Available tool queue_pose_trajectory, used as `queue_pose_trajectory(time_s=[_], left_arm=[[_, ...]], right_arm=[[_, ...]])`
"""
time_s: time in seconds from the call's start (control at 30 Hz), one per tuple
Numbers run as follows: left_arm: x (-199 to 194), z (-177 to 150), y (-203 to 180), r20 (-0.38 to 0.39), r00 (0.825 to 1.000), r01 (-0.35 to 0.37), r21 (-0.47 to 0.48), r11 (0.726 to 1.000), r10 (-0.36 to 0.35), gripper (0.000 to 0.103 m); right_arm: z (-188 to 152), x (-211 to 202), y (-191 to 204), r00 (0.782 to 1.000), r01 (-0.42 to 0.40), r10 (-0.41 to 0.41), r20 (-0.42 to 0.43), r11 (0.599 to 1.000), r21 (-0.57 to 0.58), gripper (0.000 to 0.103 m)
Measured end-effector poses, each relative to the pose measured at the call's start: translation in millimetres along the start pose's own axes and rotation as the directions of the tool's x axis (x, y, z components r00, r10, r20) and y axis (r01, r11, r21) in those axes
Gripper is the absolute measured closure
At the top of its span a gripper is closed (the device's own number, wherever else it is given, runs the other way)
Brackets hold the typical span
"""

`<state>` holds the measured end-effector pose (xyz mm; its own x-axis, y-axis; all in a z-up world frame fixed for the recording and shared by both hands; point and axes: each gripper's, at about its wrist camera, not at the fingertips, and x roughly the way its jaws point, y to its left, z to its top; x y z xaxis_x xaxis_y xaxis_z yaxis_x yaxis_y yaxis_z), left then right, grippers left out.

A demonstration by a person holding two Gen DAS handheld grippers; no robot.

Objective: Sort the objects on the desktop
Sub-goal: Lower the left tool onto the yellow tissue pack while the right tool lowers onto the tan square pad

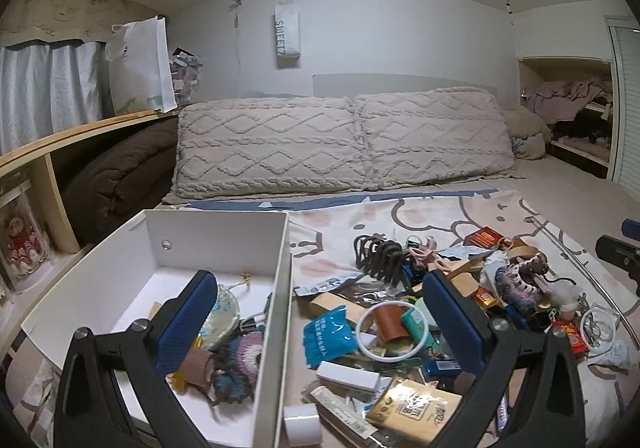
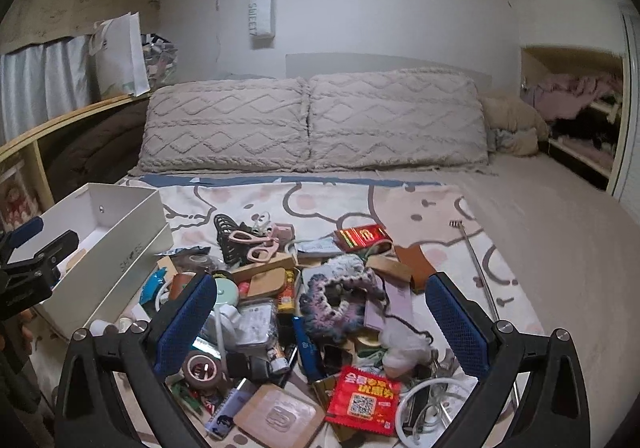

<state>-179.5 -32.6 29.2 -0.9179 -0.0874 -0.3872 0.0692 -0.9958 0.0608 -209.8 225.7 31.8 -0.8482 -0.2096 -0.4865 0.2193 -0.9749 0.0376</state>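
Both grippers, left and right, gape empty. The box runs lengthwise away between the left jaws.

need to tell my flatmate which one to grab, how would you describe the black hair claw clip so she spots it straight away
Start at the white box on the bed's left side, then look right to the pile of small objects on the cartoon-print blanket. The black hair claw clip sits at the pile's far edge, nearest the pillows. It is the only black toothed thing there, with pink scissors lying against it.
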Motion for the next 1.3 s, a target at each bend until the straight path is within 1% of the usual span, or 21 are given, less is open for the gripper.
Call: queue_pose_trajectory(time_s=[0.2, 0.33, 0.57, 0.67, 0.77, 0.83, 0.87, 0.93, 0.97, 1.07, 1.1, 1.17, 1.23, 1.27, 1.3], left_arm=[[8.8, -5.8, -13.6, -0.022, 0.999, 0.038, 0.008, 0.999, -0.038, 0.000], [17.3, -12.1, -24.6, -0.054, 0.997, 0.060, 0.026, 0.998, -0.058, 0.000], [28.1, -22.3, -33.5, -0.106, 0.988, 0.115, 0.017, 0.993, -0.112, 0.000], [32.5, -27.0, -37.9, -0.128, 0.984, 0.125, 0.025, 0.992, -0.121, 0.000], [37.3, -32.8, -43.5, -0.159, 0.976, 0.156, 0.030, 0.987, -0.149, 0.000], [40.5, -36.5, -47.1, -0.182, 0.969, 0.176, 0.032, 0.984, -0.167, 0.000], [41.8, -38.6, -48.4, -0.192, 0.966, 0.184, 0.032, 0.982, -0.175, 0.000], [45.1, -42.5, -50.8, -0.213, 0.959, 0.197, 0.030, 0.980, -0.186, 0.000], [46.9, -44.8, -51.8, -0.226, 0.955, 0.203, 0.026, 0.979, -0.192, 0.000], [52.9, -52.1, -53.2, -0.267, 0.939, 0.225, 0.006, 0.974, -0.215, 0.000], [54.9, -54.3, -53.5, -0.281, 0.935, 0.228, 0.000, 0.974, -0.218, 0.000], [57.5, -57.7, -54.2, -0.302, 0.927, 0.232, -0.007, 0.973, -0.223, 0.000], [58.5, -60.5, -56.1, -0.318, 0.919, 0.244, -0.008, 0.970, -0.234, 0.000], [58.5, -61.8, -57.4, -0.323, 0.915, 0.253, -0.006, 0.968, -0.241, 0.000], [58.5, -63.2, -58.6, -0.328, 0.912, 0.261, -0.003, 0.965, -0.248, 0.000]], right_arm=[[-8.0, 8.2, -12.1, 1.000, 0.004, -0.004, -0.023, 1.000, 0.029, 0.000], [-13.6, 13.9, -14.8, 0.999, 0.002, -0.001, -0.042, 1.000, 0.031, 0.000], [-26.5, 25.3, -14.3, 0.996, -0.004, 0.006, -0.088, 1.000, 0.023, 0.000], [-32.3, 30.6, -13.6, 0.994, -0.026, 0.029, -0.109, 0.999, 0.032, 0.000], [-37.8, 34.8, -9.3, 0.987, -0.090, 0.093, -0.130, 0.995, 0.034, 0.000], [-42.8, 37.3, -3.8, 0.984, -0.109, 0.112, -0.139, 0.994, 0.025, 0.000], [-45.5, 38.8, -0.8, 0.984, -0.099, 0.101, -0.146, 0.995, 0.017, 0.000], [-53.8, 43.6, 4.9, 0.985, -0.053, 0.052, -0.165, 0.999, 0.001, 0.000], [-57.7, 46.6, 6.8, 0.983, -0.046, 0.045, -0.176, 0.999, -0.005, 0.000], [-72.1, 57.5, 9.4, 0.971, -0.072, 0.071, -0.228, 0.997, 0.004, 0.000], [-76.5, 59.7, 9.8, 0.968, -0.069, 0.069, -0.240, 0.998, 0.009, 0.000], [-83.7, 62.5, 10.9, 0.967, -0.039, 0.040, -0.250, 0.999, 0.010, 0.000], [-87.8, 62.7, 12.8, 0.966, -0.049, 0.049, -0.253, 0.999, 0.008, 0.001], [-88.5, 61.9, 13.1, 0.966, -0.061, 0.062, -0.252, 0.998, 0.012, 0.007], [-89.0, 61.3, 13.6, 0.965, -0.074, 0.076, -0.251, 0.997, 0.015, 0.017]])
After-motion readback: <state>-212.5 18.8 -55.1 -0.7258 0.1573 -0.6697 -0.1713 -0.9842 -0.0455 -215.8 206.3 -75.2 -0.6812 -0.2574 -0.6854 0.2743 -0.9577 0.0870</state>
